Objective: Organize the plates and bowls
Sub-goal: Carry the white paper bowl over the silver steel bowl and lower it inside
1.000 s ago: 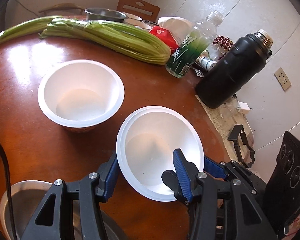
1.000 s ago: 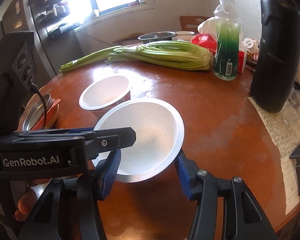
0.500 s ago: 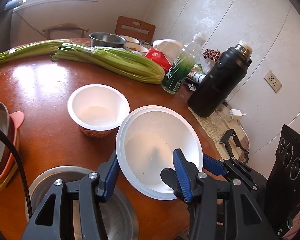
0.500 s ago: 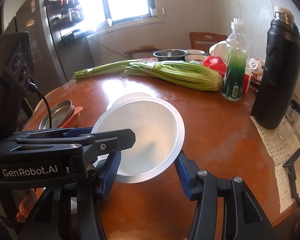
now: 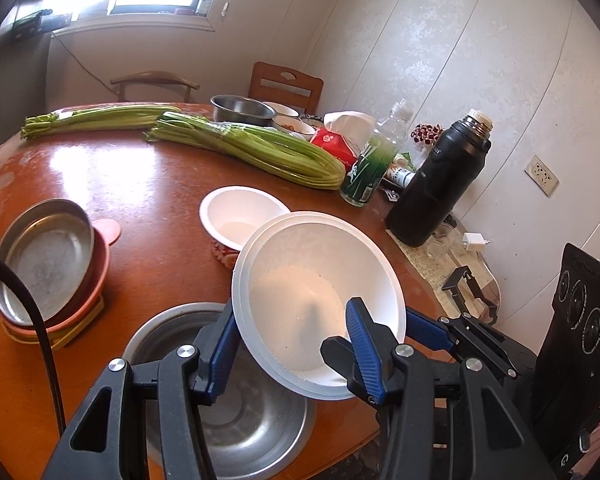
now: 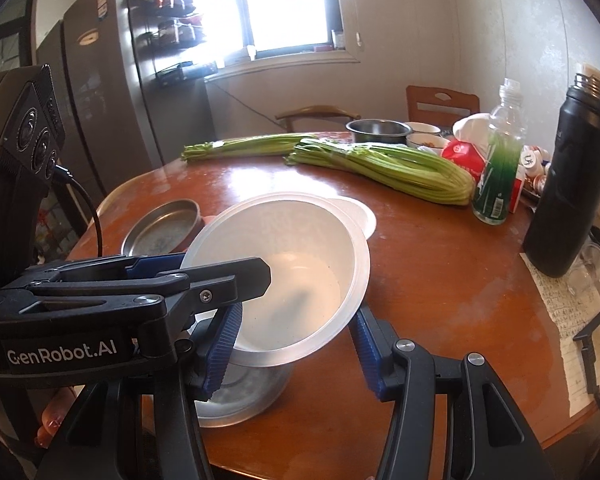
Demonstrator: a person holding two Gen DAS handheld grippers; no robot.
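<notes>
A large white bowl (image 5: 320,300) is held tilted in the air, gripped from two sides. My left gripper (image 5: 292,344) is shut on its near rim, one finger inside the bowl. My right gripper (image 6: 296,344) is shut across the bowl (image 6: 284,272). The left gripper's finger (image 6: 220,276) reaches into the bowl in the right wrist view. Below sits a steel bowl (image 5: 244,412) at the table's near edge. A smaller white bowl (image 5: 240,220) stands on the table behind. A steel plate (image 5: 44,256) lies on stacked pink dishes at the left.
Celery bunches (image 5: 252,148), a green bottle (image 5: 372,168), a black thermos (image 5: 440,184), a steel pot (image 5: 240,110) and a red packet (image 5: 332,142) stand across the far and right side of the round wooden table (image 5: 140,184). Paper lies at the right edge.
Both grippers have lifted the large white bowl off the table and drawn it back toward me, tilted, over the steel bowl. The small white bowl has not moved.
</notes>
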